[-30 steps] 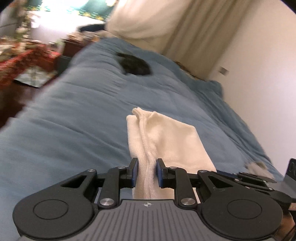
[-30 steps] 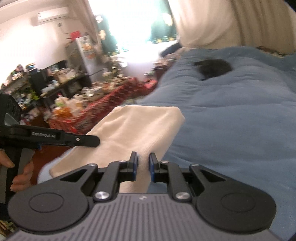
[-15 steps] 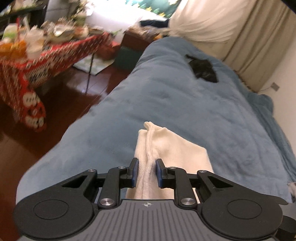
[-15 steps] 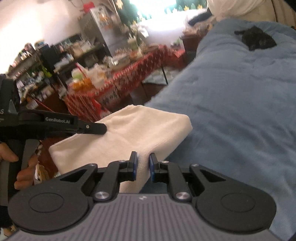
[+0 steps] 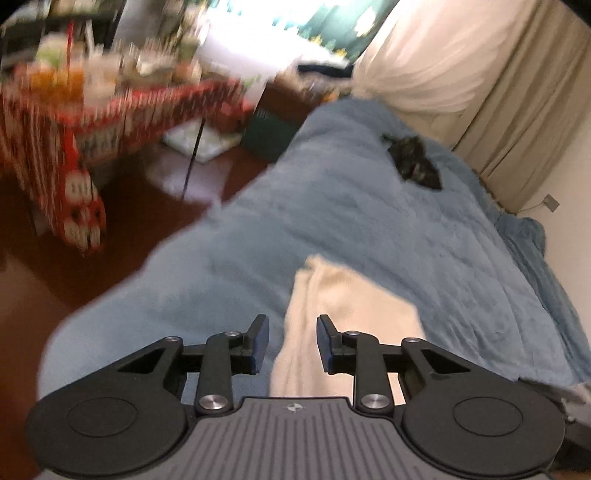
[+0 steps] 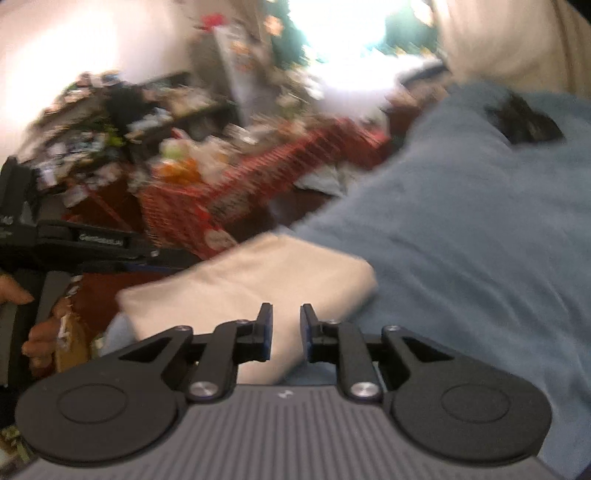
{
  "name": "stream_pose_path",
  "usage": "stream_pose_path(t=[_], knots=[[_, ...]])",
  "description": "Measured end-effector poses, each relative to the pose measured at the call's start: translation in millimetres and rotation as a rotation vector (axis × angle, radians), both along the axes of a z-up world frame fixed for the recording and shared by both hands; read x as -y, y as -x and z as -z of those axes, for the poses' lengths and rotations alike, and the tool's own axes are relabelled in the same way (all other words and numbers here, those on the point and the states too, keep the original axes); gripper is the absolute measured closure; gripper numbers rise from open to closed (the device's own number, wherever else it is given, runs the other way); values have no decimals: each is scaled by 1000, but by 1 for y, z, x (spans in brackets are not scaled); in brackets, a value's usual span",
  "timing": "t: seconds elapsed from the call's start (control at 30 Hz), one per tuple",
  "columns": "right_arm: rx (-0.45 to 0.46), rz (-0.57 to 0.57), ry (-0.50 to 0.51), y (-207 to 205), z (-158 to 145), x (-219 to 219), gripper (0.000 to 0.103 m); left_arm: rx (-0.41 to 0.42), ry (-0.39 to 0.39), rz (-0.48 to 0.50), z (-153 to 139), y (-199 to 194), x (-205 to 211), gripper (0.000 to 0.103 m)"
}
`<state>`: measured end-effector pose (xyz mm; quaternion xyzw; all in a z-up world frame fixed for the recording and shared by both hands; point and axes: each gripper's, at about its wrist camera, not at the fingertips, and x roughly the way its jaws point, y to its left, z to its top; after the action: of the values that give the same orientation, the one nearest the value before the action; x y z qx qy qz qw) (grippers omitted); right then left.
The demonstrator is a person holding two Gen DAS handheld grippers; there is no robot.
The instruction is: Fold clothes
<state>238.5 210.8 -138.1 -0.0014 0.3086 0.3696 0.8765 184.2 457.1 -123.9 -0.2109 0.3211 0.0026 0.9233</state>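
Holding both grippers parted: your left gripper (image 5: 291, 338) and right gripper (image 6: 286, 330) straddle the folded cream knit garment (image 5: 343, 314) lying lower centre on the blue quilted bedspread (image 5: 388, 229), gripping nothing.

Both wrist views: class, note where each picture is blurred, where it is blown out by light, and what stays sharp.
Left wrist view: the red-clothed table is smeared by motion, the window glares white, the left tongs stay sharp. Right wrist view: the cluttered shelves and cream garment are blurred, the window is washed out, and the right tongs stay crisp.
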Motion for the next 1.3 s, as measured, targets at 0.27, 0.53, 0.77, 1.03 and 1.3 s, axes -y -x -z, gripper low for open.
stream_pose_path(t=[0.27, 0.53, 0.77, 1.03, 1.3], knots=[[-60, -143, 21, 29, 22, -14, 87, -39, -54, 117, 27, 27, 38, 88], [-25, -168, 11, 34, 11, 2, 87, 24, -14, 72, 16, 47, 42, 93], [-34, -154, 54, -18, 24, -10, 100, -12, -73, 176, 30, 33, 80, 93], [-19, -116, 35, -38, 29, -2, 93, 1, -17, 133, 24, 43, 61, 97], [-9, -115, 63, -65, 40, -17, 99, -38, -16, 115, 37, 27, 50, 100]])
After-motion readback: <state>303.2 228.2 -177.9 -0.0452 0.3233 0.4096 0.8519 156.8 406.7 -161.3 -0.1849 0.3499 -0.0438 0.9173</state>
